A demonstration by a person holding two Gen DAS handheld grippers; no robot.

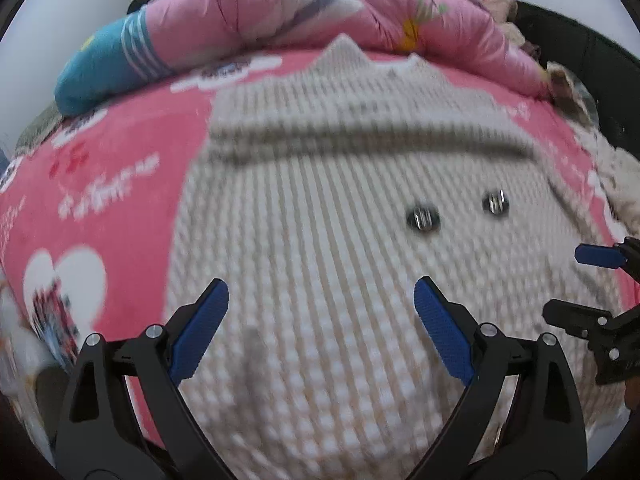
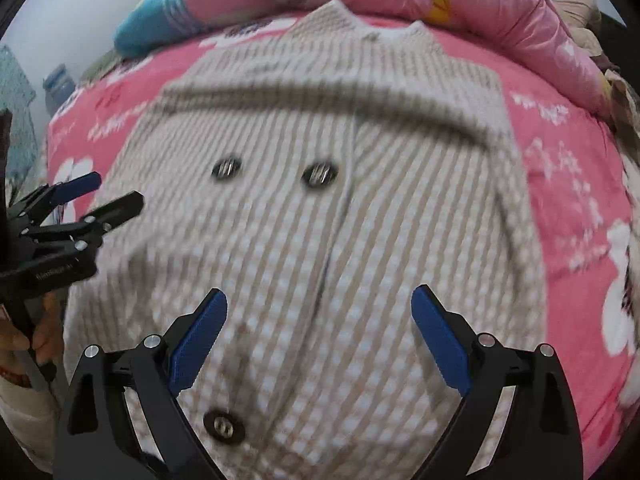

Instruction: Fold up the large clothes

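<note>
Garment: a beige-and-white checked knit cardigan (image 1: 320,208) lies spread flat across the bed, collar toward the far side and its lower part nearest both cameras; a horizontal crease or fold runs across its upper part; both views are blurred, so the weave reads only as pale ribbed checks
Buttons: two dark round buttons with metal centres (image 1: 423,219) sit side by side on the front; in the right wrist view a third dark button (image 2: 223,423) shows lower down, just beside the left finger of that tool
Surface: a bright pink blanket printed with white flowers and hearts (image 1: 100,184) lies under the cardigan and shows on both sides of it
Far edge: a rolled pink quilt with a teal striped end and flower print (image 1: 280,4) lies along the far side, just beyond the collar
Left gripper (image 1: 322,332): black frame with blue ribbed fingers (image 1: 202,328); jaws spread wide over the cardigan with nothing between them
Right gripper (image 2: 320,340): same build; jaws spread wide above the front placket, holding nothing; whether the tips touch the knit, I cannot tell
Spacing: each tool appears at the edge of the other's view, side by side over the lower garment
</note>
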